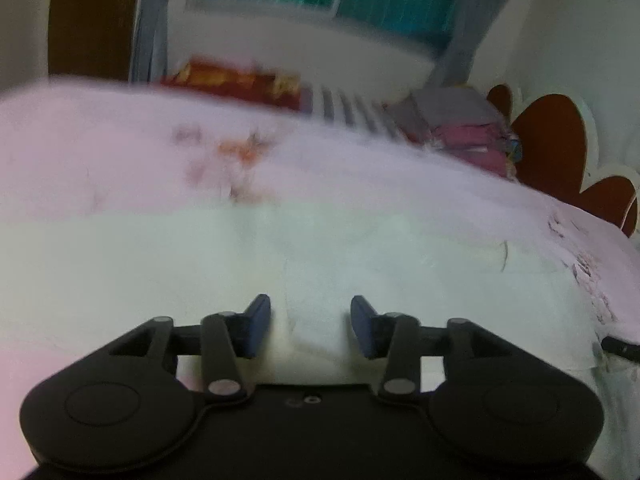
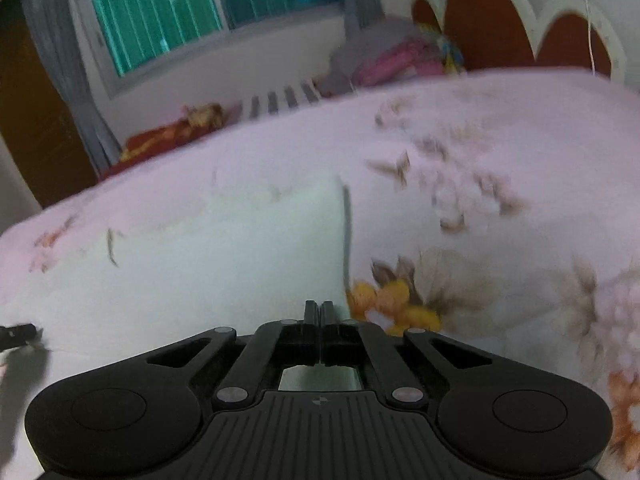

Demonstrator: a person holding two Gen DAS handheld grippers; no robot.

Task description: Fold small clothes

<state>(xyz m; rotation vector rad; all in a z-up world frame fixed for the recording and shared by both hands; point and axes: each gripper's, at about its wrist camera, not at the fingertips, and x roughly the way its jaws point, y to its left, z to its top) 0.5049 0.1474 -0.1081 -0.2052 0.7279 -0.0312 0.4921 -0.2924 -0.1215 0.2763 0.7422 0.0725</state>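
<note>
A pale whitish-green small garment lies spread flat on the pink floral bedsheet. My left gripper is open just above the garment's near edge, with cloth showing between its blue pads. In the right wrist view the same garment lies left of centre with a dark straight right edge. My right gripper has its jaws pressed together at the garment's near right corner; whether cloth is pinched between them cannot be told. The tip of the left gripper shows at the far left.
A pile of pink and grey clothes sits at the bed's far side by the red and white headboard. A red and yellow cloth lies at the far edge below the window. The floral sheet stretches right.
</note>
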